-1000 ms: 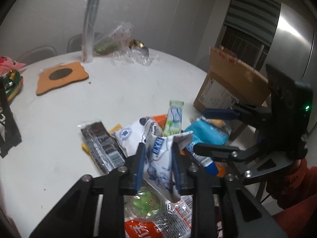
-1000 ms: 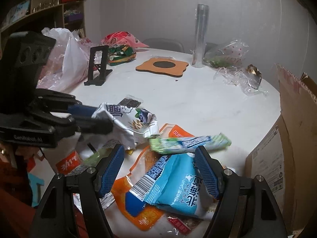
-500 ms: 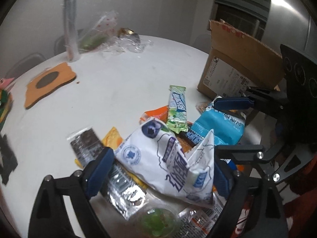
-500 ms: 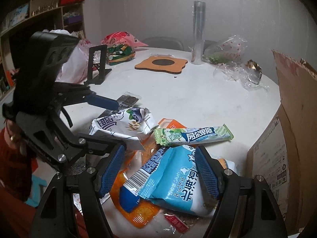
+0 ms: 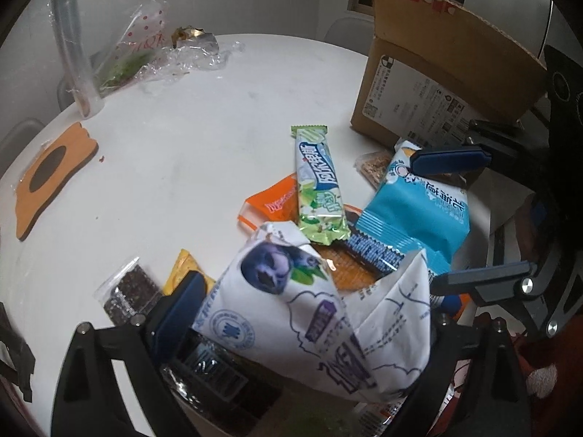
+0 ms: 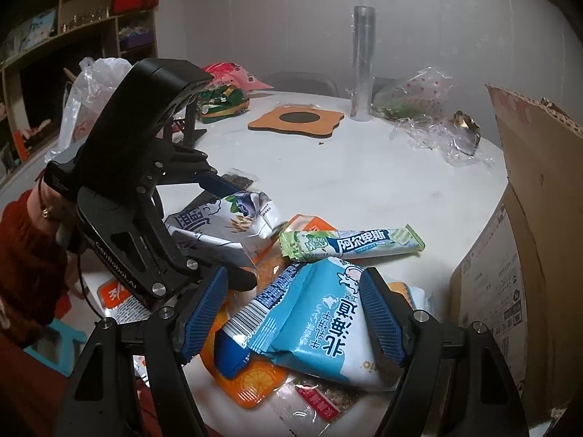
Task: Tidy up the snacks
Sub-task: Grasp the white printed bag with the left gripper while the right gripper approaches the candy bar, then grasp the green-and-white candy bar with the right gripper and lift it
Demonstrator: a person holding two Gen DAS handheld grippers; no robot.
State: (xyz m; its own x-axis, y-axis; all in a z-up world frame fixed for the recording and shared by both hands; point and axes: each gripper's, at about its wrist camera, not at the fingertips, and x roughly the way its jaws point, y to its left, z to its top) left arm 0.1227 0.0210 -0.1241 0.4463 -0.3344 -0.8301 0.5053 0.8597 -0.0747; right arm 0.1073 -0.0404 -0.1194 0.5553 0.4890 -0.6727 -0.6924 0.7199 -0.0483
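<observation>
A pile of snacks lies at the near edge of a round white table (image 5: 175,153). My left gripper (image 5: 298,331) is open, its fingers on either side of a white blueberry-print bag (image 5: 313,324), also in the right wrist view (image 6: 226,225). My right gripper (image 6: 291,317) is open around a light blue bag (image 6: 320,320), which also shows in the left wrist view (image 5: 419,215). A green bar (image 5: 319,189) lies on top of the pile, over an orange packet (image 5: 273,200). A dark seaweed pack (image 5: 127,291) lies to the left.
An open cardboard box (image 5: 437,73) stands at the table's right side. An orange coaster (image 5: 51,167), a clear tube (image 5: 73,47) and crumpled plastic bags (image 5: 156,54) sit at the far side. A black stand (image 6: 186,123) and more bagged snacks (image 6: 222,102) are at the left.
My left gripper was shut on the white bag a second ago; it has opened wide and the bag now rests between its fingers. The left gripper has turned toward the box. My right gripper stayed open.
</observation>
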